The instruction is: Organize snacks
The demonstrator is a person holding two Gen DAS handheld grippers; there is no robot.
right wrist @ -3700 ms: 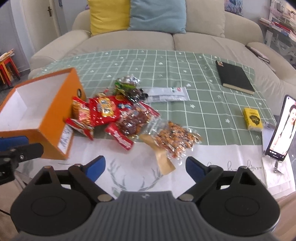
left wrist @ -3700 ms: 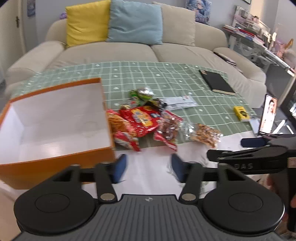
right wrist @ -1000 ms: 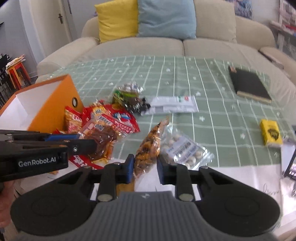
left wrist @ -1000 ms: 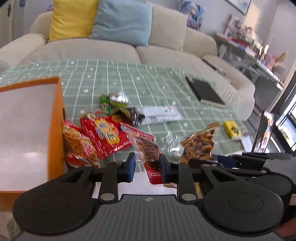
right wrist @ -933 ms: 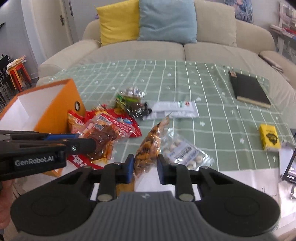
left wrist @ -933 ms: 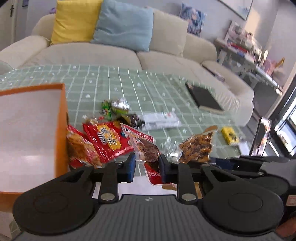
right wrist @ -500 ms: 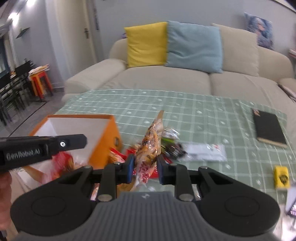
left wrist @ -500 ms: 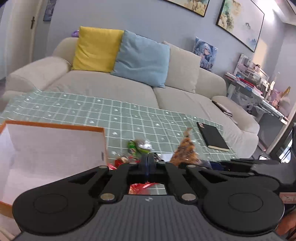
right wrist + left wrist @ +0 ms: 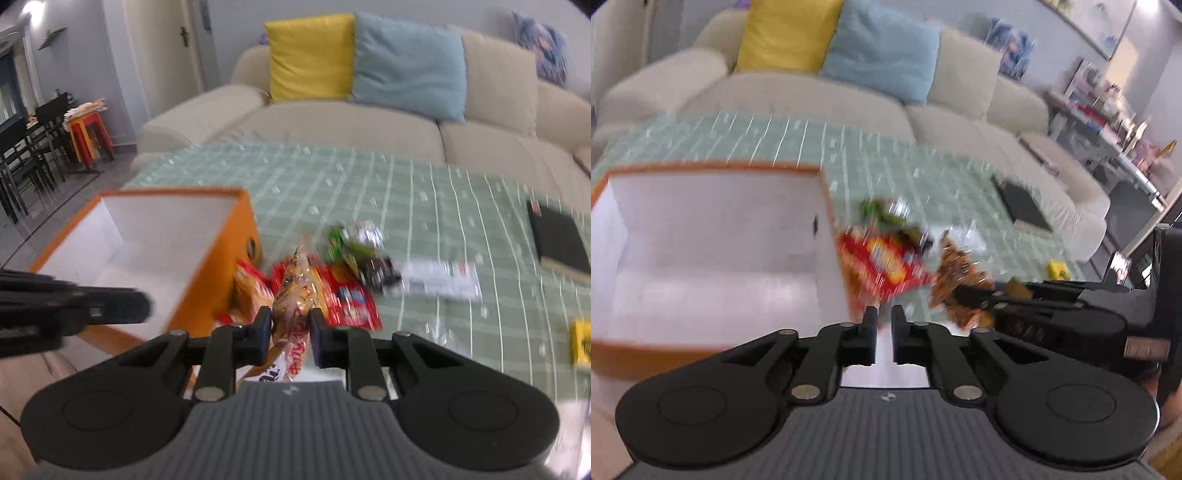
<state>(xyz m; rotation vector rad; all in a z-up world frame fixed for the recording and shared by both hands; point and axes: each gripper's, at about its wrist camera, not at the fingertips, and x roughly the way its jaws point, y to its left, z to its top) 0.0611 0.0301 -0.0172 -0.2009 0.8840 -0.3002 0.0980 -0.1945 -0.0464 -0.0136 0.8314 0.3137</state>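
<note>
An orange box (image 9: 713,258) with a white inside stands open on the table's left; it also shows in the right wrist view (image 9: 155,236). My right gripper (image 9: 290,321) is shut on a clear bag of brown snacks (image 9: 295,291), held in the air right of the box; the bag also shows in the left wrist view (image 9: 955,273). My left gripper (image 9: 883,319) has its jaws nearly together with a narrow gap and nothing visible between them. Red snack packs (image 9: 882,262) and green packs (image 9: 347,243) lie beside the box.
A white flat packet (image 9: 439,282), a black notebook (image 9: 559,240) and a small yellow box (image 9: 583,343) lie on the green checked cloth (image 9: 406,184). A beige sofa (image 9: 332,122) with yellow and blue cushions stands behind. A phone (image 9: 1121,264) stands at the right.
Both grippers have swung down and left toward the box. The brown meat pack held in my left gripper a second ago is no longer seen. The right still holds its bag.
</note>
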